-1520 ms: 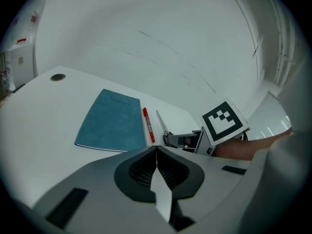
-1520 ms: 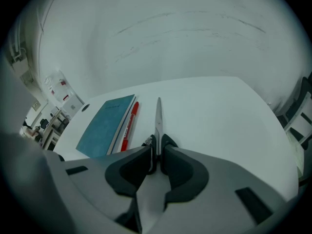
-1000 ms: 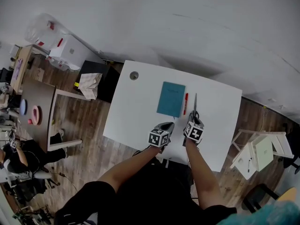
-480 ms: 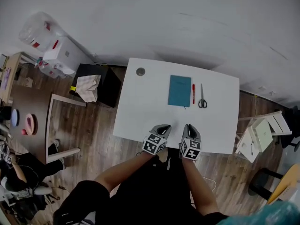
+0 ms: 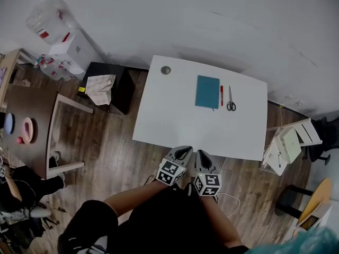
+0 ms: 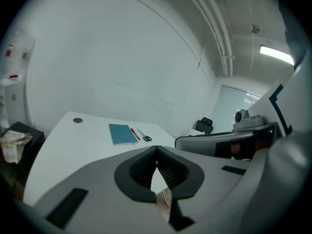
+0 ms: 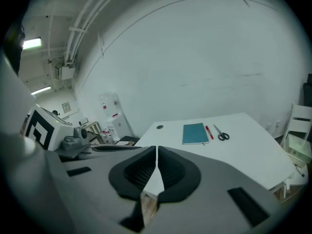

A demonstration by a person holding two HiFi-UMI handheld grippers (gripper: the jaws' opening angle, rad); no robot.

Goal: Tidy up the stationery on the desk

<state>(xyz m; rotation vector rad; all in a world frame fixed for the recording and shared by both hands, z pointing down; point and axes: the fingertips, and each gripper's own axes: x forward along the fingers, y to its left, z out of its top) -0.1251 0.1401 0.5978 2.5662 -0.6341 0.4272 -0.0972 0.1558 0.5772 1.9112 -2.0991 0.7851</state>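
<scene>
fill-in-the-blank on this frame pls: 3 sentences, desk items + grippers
1. On the white desk, the red pen lies between the teal notebook and the ____.
2. The jaws of the left gripper and the right gripper are both ____, with nothing between them.
3. The desk holds ____ stationery items, and neither gripper touches any of them.

Missing words: scissors; shut; three.
</scene>
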